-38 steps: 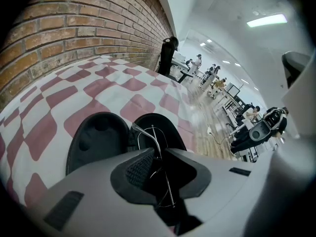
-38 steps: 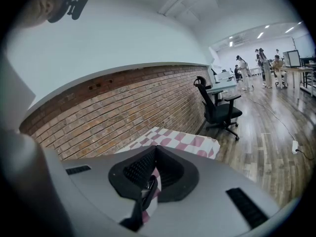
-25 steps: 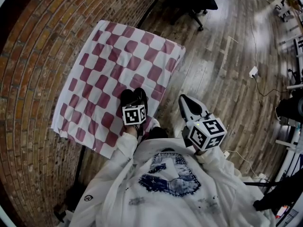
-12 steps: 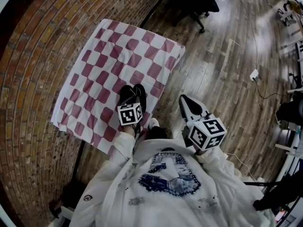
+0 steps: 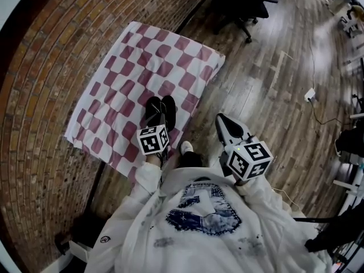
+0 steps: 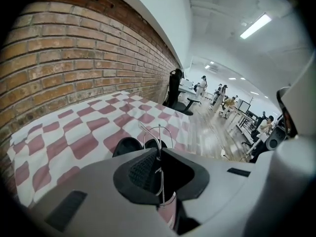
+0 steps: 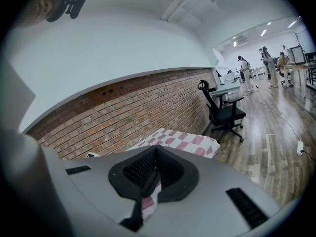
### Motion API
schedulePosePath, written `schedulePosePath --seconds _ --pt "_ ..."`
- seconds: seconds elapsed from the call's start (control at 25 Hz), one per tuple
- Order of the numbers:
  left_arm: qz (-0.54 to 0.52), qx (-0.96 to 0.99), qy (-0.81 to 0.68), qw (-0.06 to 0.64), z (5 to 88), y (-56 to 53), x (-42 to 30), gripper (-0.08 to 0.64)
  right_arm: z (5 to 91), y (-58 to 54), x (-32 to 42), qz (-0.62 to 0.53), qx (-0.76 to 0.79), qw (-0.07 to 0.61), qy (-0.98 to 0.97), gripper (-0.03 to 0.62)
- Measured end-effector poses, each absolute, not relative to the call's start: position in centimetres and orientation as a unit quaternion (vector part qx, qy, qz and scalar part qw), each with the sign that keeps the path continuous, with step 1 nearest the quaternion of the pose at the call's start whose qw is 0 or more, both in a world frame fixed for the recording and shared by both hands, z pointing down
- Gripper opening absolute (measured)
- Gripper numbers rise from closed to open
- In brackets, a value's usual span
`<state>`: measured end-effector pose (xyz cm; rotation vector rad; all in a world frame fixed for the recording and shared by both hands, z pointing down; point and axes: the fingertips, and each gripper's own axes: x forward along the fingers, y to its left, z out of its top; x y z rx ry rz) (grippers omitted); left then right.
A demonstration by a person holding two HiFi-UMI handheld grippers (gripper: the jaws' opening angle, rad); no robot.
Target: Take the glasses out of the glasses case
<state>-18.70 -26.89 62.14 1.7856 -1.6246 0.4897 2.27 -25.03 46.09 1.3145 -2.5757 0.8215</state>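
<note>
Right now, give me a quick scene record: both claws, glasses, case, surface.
left claw: shut on the thin wire frame of the glasses
glasses: two dark ovals, likely lenses, beyond the jaws, over the checked cloth
right claw: jaws together, nothing seen held
glasses case: not seen in any view
checked cloth: spread beside brick wall

support: red-and-white checked cloth (image 5: 136, 78), spread flat, edges hanging | below and beside: wooden floor (image 5: 267, 101)

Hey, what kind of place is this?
Probably an open-plan office or lab: a brick wall, wood floor, a black office chair, and people around desks in the distance.
</note>
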Motion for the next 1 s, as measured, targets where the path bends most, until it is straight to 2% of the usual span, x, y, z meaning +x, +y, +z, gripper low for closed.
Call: schedulePosePath --seconds 1.0 --pt "0.115 0.689 -0.68 0.222 50.3 -12.2 -14.1 0.04 44.4 -12.7 5.3 0.247 0.369 0.049 -0.895 0.014"
